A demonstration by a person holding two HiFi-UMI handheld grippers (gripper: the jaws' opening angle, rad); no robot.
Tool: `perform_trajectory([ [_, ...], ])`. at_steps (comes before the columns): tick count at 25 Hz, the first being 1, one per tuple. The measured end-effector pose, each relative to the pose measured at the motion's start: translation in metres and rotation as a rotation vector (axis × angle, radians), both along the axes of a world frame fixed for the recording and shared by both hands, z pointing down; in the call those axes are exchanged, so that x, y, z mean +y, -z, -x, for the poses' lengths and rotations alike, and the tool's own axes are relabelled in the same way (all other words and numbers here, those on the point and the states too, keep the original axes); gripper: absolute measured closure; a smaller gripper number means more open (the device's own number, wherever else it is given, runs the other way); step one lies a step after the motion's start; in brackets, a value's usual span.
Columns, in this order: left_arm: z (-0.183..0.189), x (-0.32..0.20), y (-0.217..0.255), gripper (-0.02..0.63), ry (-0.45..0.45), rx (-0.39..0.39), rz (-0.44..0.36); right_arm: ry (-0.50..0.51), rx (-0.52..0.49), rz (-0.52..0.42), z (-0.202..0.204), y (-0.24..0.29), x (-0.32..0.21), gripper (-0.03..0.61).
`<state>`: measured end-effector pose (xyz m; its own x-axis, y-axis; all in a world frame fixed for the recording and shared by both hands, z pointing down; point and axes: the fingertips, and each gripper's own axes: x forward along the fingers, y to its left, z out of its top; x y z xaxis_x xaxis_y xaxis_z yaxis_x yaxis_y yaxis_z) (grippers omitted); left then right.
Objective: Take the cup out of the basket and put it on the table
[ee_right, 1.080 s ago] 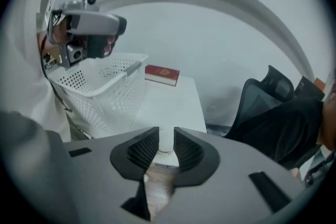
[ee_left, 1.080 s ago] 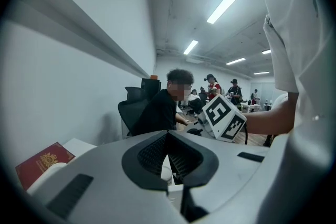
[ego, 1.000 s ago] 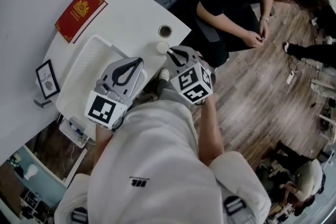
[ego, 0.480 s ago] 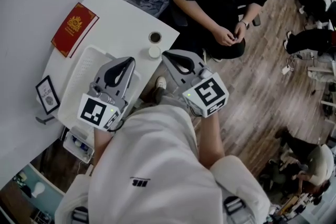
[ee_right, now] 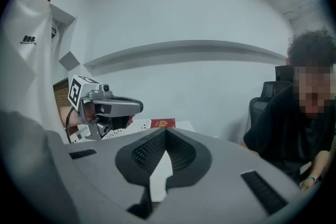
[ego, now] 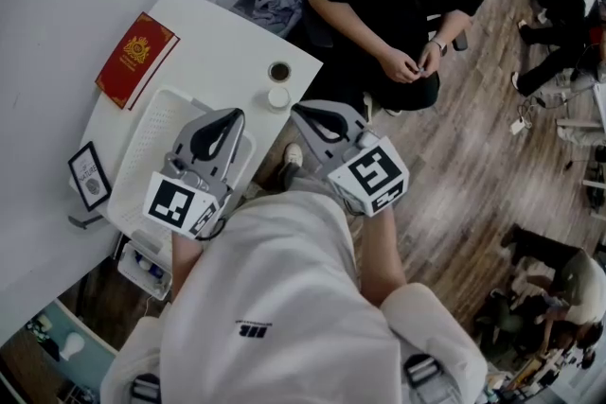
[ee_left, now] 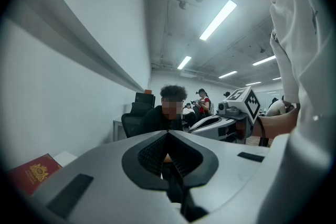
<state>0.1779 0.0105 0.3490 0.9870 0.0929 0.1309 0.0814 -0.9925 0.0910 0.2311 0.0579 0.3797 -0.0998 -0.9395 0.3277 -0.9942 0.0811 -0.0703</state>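
A small white cup (ego: 278, 71) with a dark inside stands on the white table (ego: 218, 38) near its right edge. A white round piece (ego: 278, 96) lies just in front of it. The white slotted basket (ego: 147, 142) sits at the table's left, and nothing shows in its visible part. My left gripper (ego: 234, 116) hovers over the basket's right side, shut and empty. My right gripper (ego: 299, 110) hangs just off the table edge beside the round piece, also shut with nothing in it. Each gripper view shows its own tips met: left gripper (ee_left: 168, 132), right gripper (ee_right: 166, 131).
A red book (ego: 137, 59) lies at the table's far left, and a small framed picture (ego: 90, 175) stands by the basket. A seated person in black (ego: 379, 24) is close behind the table's right corner. Wooden floor and other people are to the right.
My right gripper has lifted up from beside the white round piece and rolled, so its marker cube faces another way. The left gripper rose slightly. The seated person shifted.
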Motion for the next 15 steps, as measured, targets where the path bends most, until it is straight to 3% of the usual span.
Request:
perform_trajectory([
  [15,-0.0024,0.0069,-0.0016,0.604,0.002,-0.012,-0.008,0.015,0.016,0.017,-0.0030,-0.0029,0.0057,0.566],
])
